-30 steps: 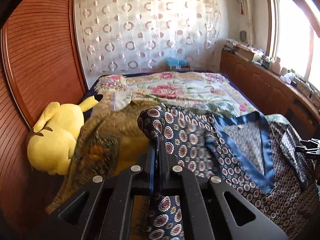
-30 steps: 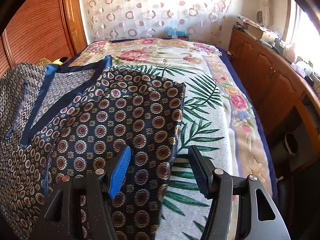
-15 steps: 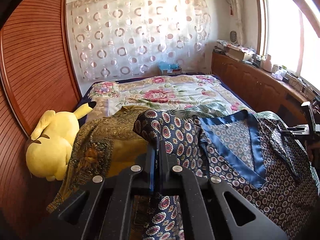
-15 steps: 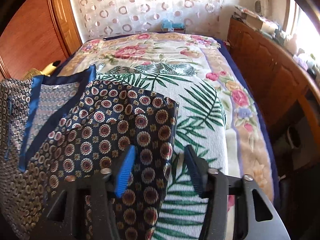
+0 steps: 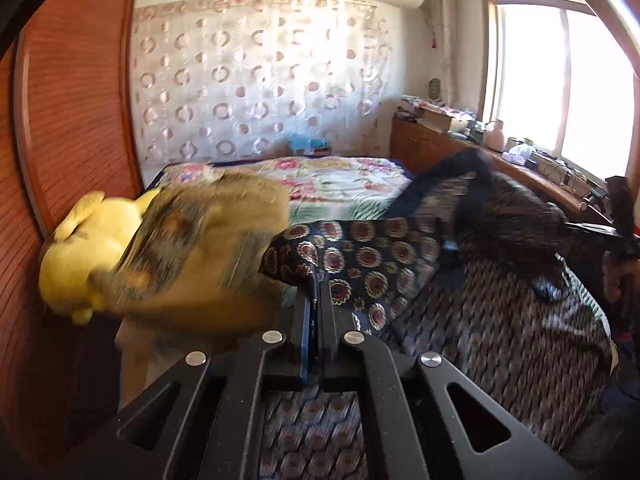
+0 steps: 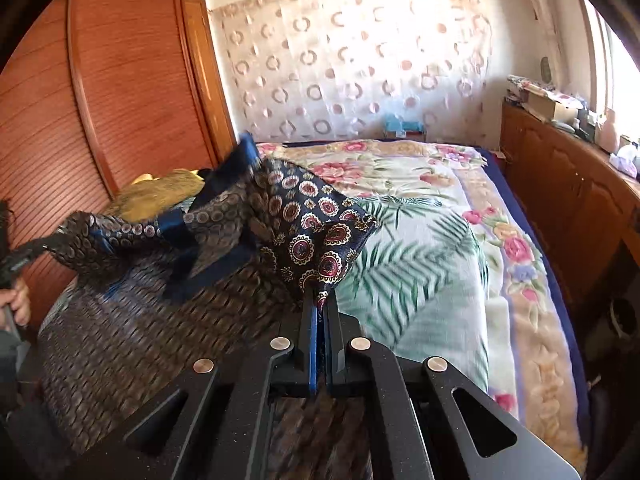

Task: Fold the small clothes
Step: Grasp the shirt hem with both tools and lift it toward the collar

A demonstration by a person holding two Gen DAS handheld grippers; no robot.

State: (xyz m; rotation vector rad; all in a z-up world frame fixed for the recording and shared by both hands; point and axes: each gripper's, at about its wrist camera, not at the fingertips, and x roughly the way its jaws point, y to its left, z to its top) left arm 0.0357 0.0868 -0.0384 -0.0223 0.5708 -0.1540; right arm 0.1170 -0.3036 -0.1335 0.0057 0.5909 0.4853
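A dark navy garment printed with round medallions and edged in blue hangs stretched between both grippers above the bed. My left gripper is shut on its left corner, the cloth pinched between the jaws. My right gripper is shut on the opposite corner of the garment. The middle of the cloth sags between them, blurred by motion. In the left wrist view the right gripper shows at the far right edge; in the right wrist view the left gripper and a hand show at the far left.
A floral bedspread covers the bed. A yellow plush toy and an ochre patterned cloth lie at the bed's left, beside a wooden wardrobe. A wooden cabinet with clutter runs along the right under the window.
The right gripper's jaws closed on the garment's right corner and lifted it. Both hands raised the cloth off the bed, and the left gripper swung sideways.
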